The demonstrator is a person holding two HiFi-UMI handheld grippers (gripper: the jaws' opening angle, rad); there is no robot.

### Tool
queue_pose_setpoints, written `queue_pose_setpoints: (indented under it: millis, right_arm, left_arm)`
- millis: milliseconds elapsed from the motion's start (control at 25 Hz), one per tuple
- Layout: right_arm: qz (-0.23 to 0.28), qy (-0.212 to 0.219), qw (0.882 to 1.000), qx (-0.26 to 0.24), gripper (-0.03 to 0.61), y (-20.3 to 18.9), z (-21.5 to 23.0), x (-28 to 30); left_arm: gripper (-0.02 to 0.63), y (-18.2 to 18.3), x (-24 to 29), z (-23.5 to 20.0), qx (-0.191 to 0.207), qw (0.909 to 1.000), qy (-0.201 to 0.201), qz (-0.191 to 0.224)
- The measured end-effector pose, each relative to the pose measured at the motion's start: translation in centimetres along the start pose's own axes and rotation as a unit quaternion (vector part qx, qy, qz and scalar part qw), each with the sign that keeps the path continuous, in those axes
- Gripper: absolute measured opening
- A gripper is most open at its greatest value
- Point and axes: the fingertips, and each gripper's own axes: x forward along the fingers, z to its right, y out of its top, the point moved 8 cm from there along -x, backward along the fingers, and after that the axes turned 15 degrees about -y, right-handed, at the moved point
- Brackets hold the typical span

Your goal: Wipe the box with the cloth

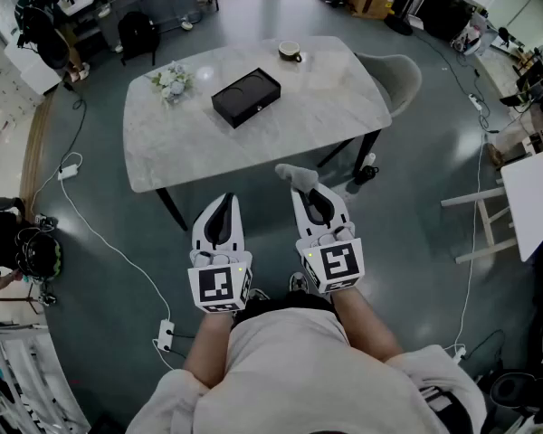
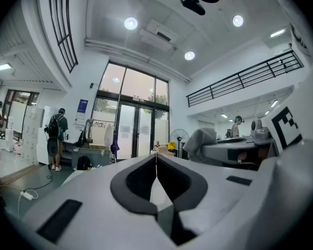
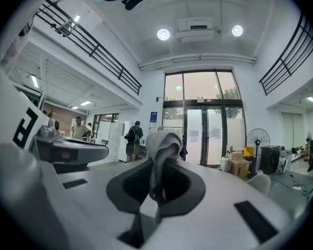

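Observation:
A black flat box point(image 1: 245, 97) lies on the marble table point(image 1: 163, 152), well ahead of both grippers. My right gripper point(image 1: 300, 191) is shut on a grey cloth point(image 1: 295, 176), which bunches out past its tips; the right gripper view shows the cloth point(image 3: 160, 150) pinched between the jaws and sticking up. My left gripper point(image 1: 224, 199) is shut with nothing in it, held beside the right one off the table's near edge. In the left gripper view its jaws point(image 2: 156, 158) meet in a thin line, and the cloth point(image 2: 201, 142) shows at the right.
On the table stand a small flower bunch point(image 1: 171, 81) at the back left and a cup point(image 1: 290, 52) at the back. A grey chair point(image 1: 396, 80) sits at the table's right. Cables and power strips point(image 1: 166, 334) lie on the floor. People stand in the background.

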Motion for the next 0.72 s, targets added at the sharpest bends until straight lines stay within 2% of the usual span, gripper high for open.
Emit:
queue_pose_setpoints:
  millis: [160, 360, 560, 720]
  right_arm:
    - [-0.002, 0.002, 1.000, 0.004, 0.044, -1.0, -0.5, 1.2]
    - [-0.030, 0.011, 0.999, 0.008, 0.044, -3.0, -0.2, 3.7]
    - [-0.043, 0.026, 0.998, 0.027, 0.044, -4.1, 0.6, 9.3]
    - [-0.050, 0.057, 0.996, 0.036, 0.044, -4.6, 2.1, 14.9]
  left_arm:
    - [0.028, -1.1, 0.7, -1.5, -0.002, 1.0000, -0.001, -0.003]
    - [0.028, -3.1, 2.3, -2.8, -0.018, 0.9994, -0.006, -0.029]
    - [0.028, -4.0, 6.3, -6.2, -0.029, 0.9989, 0.010, -0.035]
    - [0.028, -4.3, 11.0, -8.9, -0.028, 0.9981, 0.034, -0.044]
